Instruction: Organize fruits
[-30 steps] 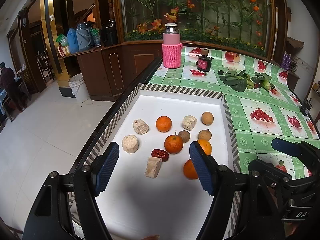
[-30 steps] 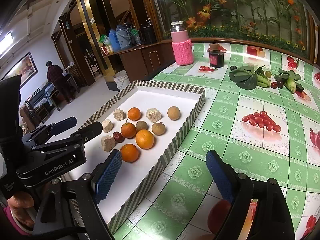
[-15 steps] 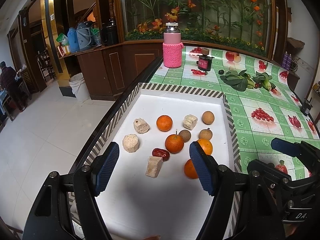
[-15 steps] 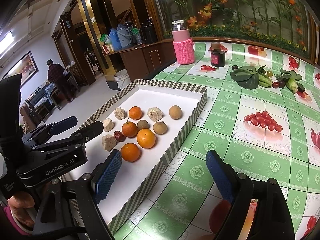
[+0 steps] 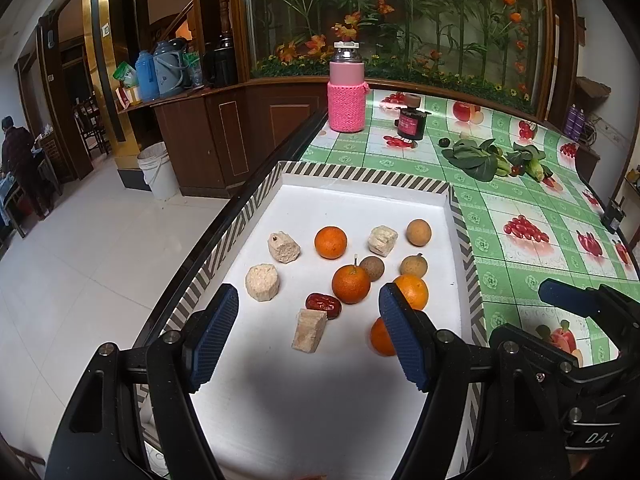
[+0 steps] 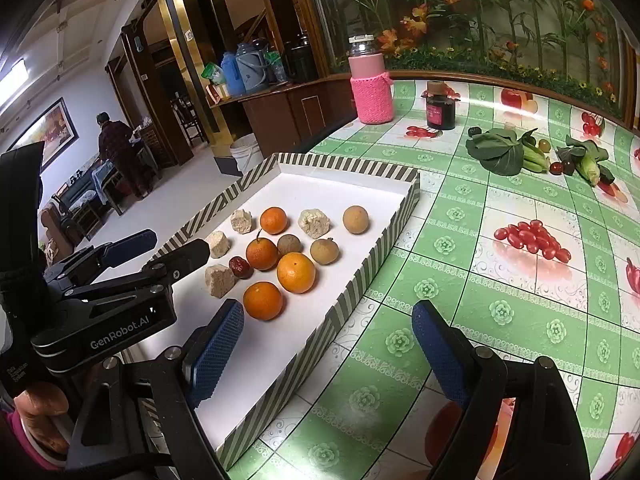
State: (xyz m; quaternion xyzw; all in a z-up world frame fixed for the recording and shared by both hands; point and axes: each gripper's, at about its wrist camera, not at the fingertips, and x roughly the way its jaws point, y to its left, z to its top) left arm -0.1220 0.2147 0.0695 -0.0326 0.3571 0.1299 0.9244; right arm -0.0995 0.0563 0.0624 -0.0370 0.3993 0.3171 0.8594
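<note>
- Left hand-held gripper (image 5: 308, 336): jaws wide, nothing held, above near end of the white tray (image 5: 360, 190).
- Right hand-held gripper (image 6: 328, 354): jaws wide, nothing held, straddling tray's right wall; right finger over green counter (image 6: 520, 280).
- Fruits in tray centre: four oranges, e.g. stemmed orange (image 5: 351, 284); red date (image 5: 323, 305) at its 8 o'clock, touching beige chunk (image 5: 309, 331).
- Three brown round fruits at oranges' 1–2 o'clock, e.g. (image 5: 419, 232).
- Pink-sleeved bottle (image 6: 371, 84) and leafy greens (image 6: 500, 150) at counter's 12 o'clock, well apart from tray.
</note>
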